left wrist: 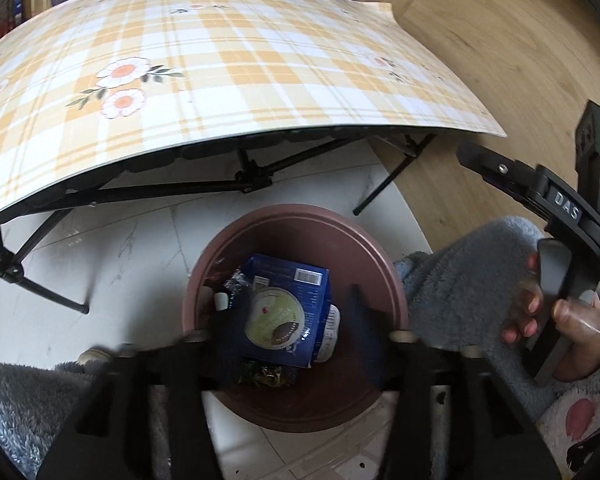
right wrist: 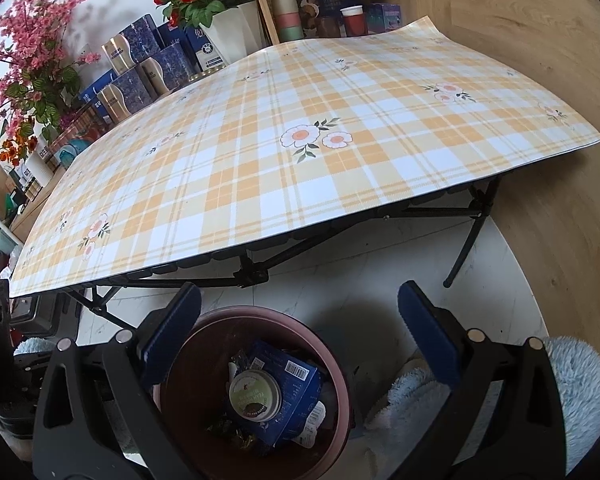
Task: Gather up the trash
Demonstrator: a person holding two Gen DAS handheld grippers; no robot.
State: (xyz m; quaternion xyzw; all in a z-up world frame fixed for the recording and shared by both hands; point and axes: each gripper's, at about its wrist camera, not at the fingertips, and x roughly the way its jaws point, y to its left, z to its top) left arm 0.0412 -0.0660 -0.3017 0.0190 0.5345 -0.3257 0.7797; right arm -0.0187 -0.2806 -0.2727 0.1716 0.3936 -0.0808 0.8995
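A: Nearest the lens, the left gripper [left wrist: 296,320] was seen held right over the brown bin [left wrist: 392,280], its jaws parted about halfway and blurred, with nothing pressed between the pads.

B: And the right gripper [right wrist: 300,340]?

A: Its jaws were spread wide and nothing was held. It was poised above the near side of the same bin, with the left finger overlapping the rim in that view.

B: Where was the trash found?

A: In the bin, directly below the left gripper and slightly ahead of it. A blue box [left wrist: 312,280] was lying flat, its long axis running away from the lens, and a round green-labelled lid [left wrist: 274,318] was resting on top of it. A white packet [left wrist: 329,338] was tucked at the box's right edge and a dark wrapper [left wrist: 264,374] at its near end.

B: So, counted?

A: One bin, one box, one lid, one packet, one wrapper that could be made out; smaller scraps at the left could not be told apart. The left hand was judged the nearer.

B: Further off?

A: One folding table under a checked yellow cloth [right wrist: 300,152] was seen beyond the bin, and no trash could be seen on it. The collection was judged all but finished.
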